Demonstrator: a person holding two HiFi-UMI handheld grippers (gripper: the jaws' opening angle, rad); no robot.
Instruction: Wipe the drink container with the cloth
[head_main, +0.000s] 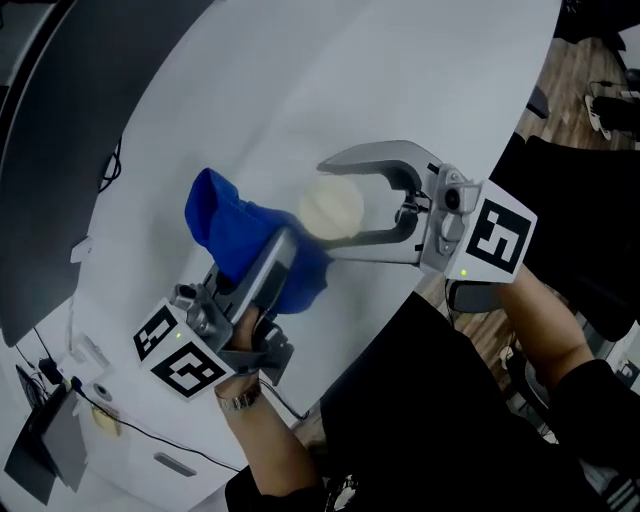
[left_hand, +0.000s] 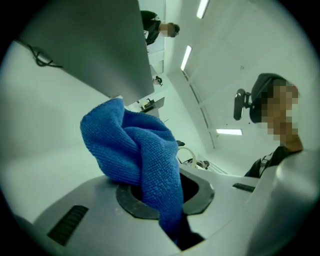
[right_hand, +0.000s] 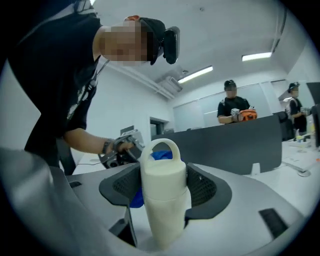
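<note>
A cream drink container (right_hand: 163, 197) with a loop handle on its lid stands upright between the pads of my right gripper (right_hand: 164, 190), which is shut on it. From above its round lid (head_main: 331, 209) shows inside the right gripper (head_main: 335, 205). A blue cloth (left_hand: 140, 157) is bunched and pinched in my left gripper (left_hand: 165, 197), which is shut on it. In the head view the cloth (head_main: 240, 240) sits just left of the container, touching or nearly touching its side, with the left gripper (head_main: 285, 265) below it.
The white table (head_main: 300, 90) curves away, with its edge at the lower right. A dark partition (head_main: 50, 150) runs along the left. Cables and small devices (head_main: 60, 390) lie at the lower left. People stand behind a grey divider (right_hand: 240, 142) in the background.
</note>
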